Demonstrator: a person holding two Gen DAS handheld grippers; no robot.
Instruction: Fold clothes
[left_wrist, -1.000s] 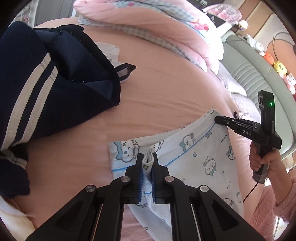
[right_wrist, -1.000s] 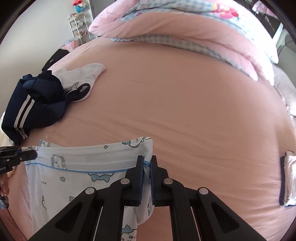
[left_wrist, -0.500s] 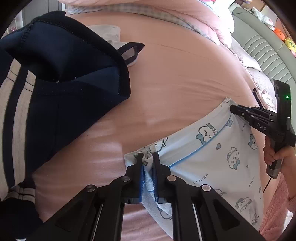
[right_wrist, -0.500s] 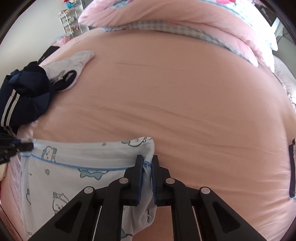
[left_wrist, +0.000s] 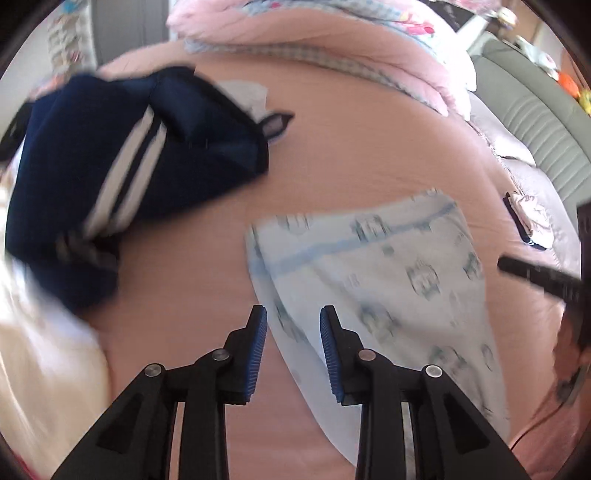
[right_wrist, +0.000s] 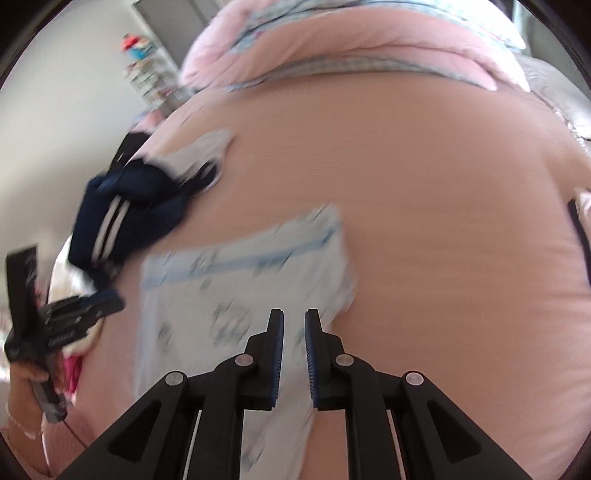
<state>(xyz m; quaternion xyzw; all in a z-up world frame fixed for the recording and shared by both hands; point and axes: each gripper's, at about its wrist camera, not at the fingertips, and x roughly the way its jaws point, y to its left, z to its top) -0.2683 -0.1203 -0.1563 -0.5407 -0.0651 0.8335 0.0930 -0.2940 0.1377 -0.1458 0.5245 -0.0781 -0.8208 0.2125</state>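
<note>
A pale blue garment with a cartoon print and a blue stripe (left_wrist: 373, 266) lies flat on the pink bed, blurred by motion; it also shows in the right wrist view as the pale blue garment (right_wrist: 240, 280). My left gripper (left_wrist: 293, 319) is open above its near left edge, holding nothing. My right gripper (right_wrist: 294, 323) is open a little, raised over the garment's near right part, with nothing between its pads. The right gripper (left_wrist: 535, 275) appears at the right edge of the left wrist view. The left gripper (right_wrist: 81, 310) appears at the left in the right wrist view, held by a hand.
A navy garment with white stripes (left_wrist: 122, 177) lies heaped at the left, over a white piece (left_wrist: 247, 92). A pink quilt (right_wrist: 369, 48) is piled at the far side of the bed. A small folded item (left_wrist: 524, 218) lies at the right, by a grey headboard (left_wrist: 532, 122).
Both grippers have let go of the pale blue garment's corners, opened and pulled back upward. The garment now lies flat on the bed. Both views are blurred by motion.
</note>
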